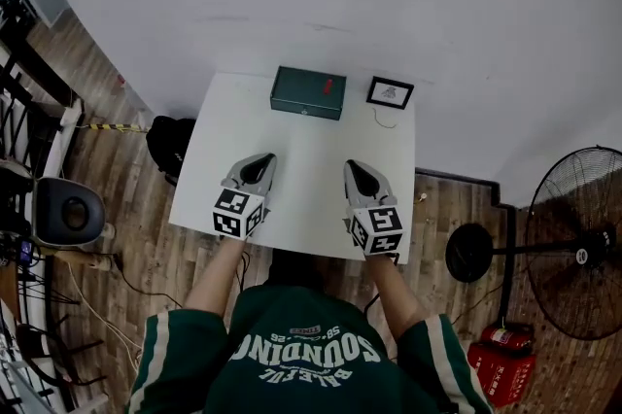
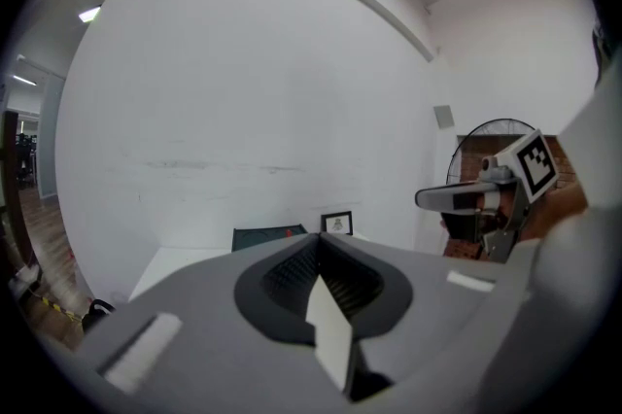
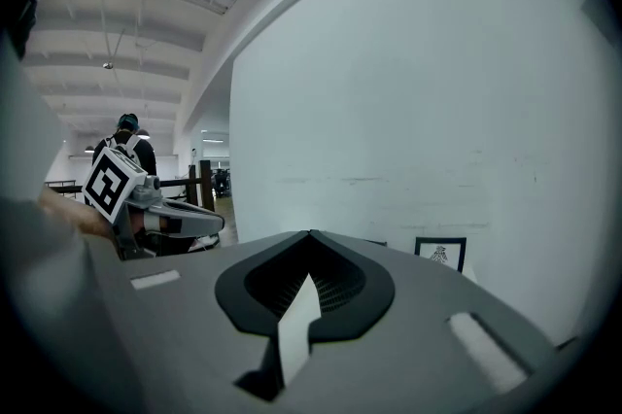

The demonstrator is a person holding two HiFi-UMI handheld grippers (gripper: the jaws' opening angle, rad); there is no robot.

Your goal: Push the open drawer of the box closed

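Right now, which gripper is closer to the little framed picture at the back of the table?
Right. The right gripper hovers on the person's side of the framed picture, slightly to its left. The left gripper is much farther left, in line with the green box's left end.

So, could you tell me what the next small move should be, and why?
Probably advance the left tool toward the green box: both it and the right tool are shut, empty, and far from the box across the table.
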